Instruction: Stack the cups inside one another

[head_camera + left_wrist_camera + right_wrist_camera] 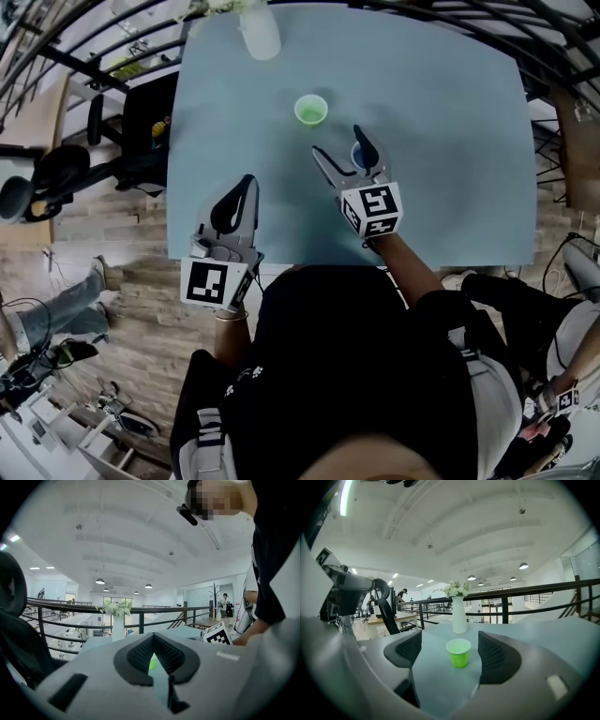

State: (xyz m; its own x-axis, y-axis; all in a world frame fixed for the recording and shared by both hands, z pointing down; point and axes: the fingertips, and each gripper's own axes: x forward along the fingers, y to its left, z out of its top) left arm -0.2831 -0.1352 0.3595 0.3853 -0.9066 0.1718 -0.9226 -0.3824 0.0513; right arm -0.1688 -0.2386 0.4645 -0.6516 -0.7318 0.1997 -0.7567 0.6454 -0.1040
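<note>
A green cup (pixel 311 110) stands upright on the light blue table (pixel 450 141), toward the far side. My right gripper (pixel 337 142) hovers open just short of it; in the right gripper view the green cup (pixel 459 652) shows between the two spread fingers, some way beyond their tips. A blue cup (pixel 357 156) sits beside the right finger, half hidden by it; the right gripper view does not show it. My left gripper (pixel 246 185) is shut and holds nothing, near the table's front left edge. Through its closed jaws (pixel 153 644) only a green sliver shows.
A white vase (pixel 260 33) with flowers stands at the table's far edge, behind the green cup (pixel 459 616). A black railing runs beyond it. Office chairs (pixel 37 178) and a seated person's leg (pixel 56 305) are left of the table; another person sits at lower right.
</note>
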